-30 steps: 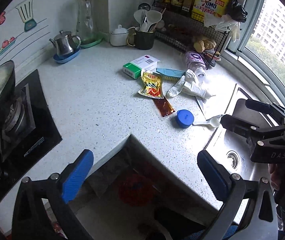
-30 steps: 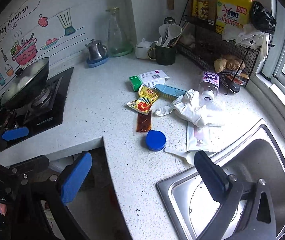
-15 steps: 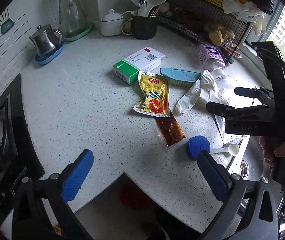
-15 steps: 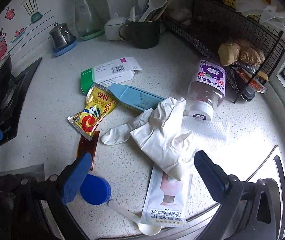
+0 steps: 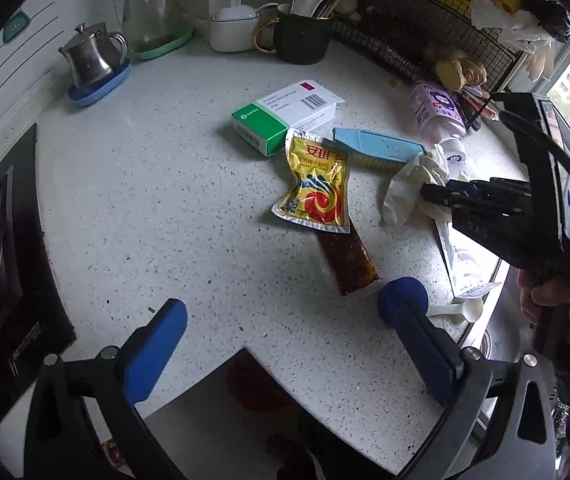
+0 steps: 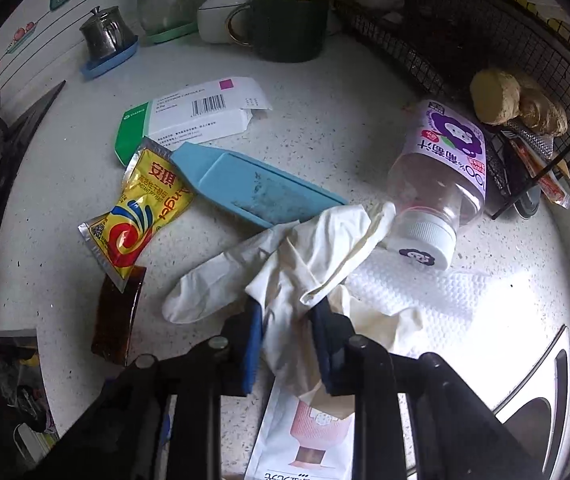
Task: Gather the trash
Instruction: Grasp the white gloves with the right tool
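Pinching the white glove [image 6: 317, 256], right claw [image 6: 287, 340] abuts bottle [image 6: 441, 168]; left claw [image 5: 297, 348] gapes empty.

Left wrist view looks down from above the counter [image 5: 133, 208] edge, facing the back wall. Right wrist view sits close and low over the glove [image 6: 305, 256]. Both share the yellow sachet [image 5: 317, 184], box [image 6: 189, 116] and bottle [image 6: 441, 168]

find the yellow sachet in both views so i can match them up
Left wrist: the yellow sachet lies centre frame, just below the green and white box.
Right wrist: the yellow sachet lies at left, below the same box.
Shared landmark: the blue brush, just right of the sachet in both.
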The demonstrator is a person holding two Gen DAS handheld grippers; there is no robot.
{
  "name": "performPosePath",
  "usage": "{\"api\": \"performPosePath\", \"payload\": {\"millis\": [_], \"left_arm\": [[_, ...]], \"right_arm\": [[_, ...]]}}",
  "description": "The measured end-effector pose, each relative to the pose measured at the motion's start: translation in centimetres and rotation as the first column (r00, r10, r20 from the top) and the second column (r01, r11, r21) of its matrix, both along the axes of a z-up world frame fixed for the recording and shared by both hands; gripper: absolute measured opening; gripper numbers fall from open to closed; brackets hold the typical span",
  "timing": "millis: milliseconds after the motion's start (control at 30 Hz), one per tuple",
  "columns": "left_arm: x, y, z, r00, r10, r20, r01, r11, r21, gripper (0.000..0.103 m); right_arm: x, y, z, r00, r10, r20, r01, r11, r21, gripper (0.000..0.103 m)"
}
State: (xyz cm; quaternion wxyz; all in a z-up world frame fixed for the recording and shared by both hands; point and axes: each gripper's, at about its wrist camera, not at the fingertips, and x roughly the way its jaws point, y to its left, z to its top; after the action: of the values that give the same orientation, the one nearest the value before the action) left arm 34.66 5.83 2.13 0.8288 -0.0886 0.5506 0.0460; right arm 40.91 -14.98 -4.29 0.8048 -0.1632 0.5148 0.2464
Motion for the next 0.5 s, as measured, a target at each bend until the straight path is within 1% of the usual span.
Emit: {"api": "performPosePath", "payload": {"millis": [67,133,267,333,400,500], "left_arm": [[-0.1,0.2,0.8,1.000,0.007,0.027,-0.007,1.000,0.016,0.103],[0.3,0.3,1.4,0.999,-0.005,0.037,0.004,1.000,0.021,0.103],[1.5,-0.2,2.2,0.998,-0.034,0.046,0.032,0.999,0.034,0.103],[2.5,-0.7,2.1,0.997,-0.063,0.043,0.061,0.998,0.035,0.103],[3.7,-1.3,1.6,0.996,-0.087,0.031,0.085,0.996,0.040,0.103],[5.6,-2.1,0.1,0.992,-0.126,0.003,0.126,0.991,0.044,0.103]], "right_arm": [[-0.8,-0.2,1.6,0.999,0.003,0.032,-0.003,1.000,0.022,0.009],[-1.5,-0.6,3.1,0.999,-0.003,0.037,0.001,0.999,0.051,0.007],[-2.6,-2.4,6.1,0.998,-0.036,0.060,0.030,0.996,0.090,0.007],[-2.4,-3.3,6.9,0.996,-0.069,0.056,0.063,0.993,0.095,0.007],[-2.5,-4.1,7.4,0.993,-0.109,0.035,0.105,0.989,0.106,0.006],[-2.9,-4.9,7.2,0.989,-0.149,0.023,0.146,0.984,0.105,0.006]]}}
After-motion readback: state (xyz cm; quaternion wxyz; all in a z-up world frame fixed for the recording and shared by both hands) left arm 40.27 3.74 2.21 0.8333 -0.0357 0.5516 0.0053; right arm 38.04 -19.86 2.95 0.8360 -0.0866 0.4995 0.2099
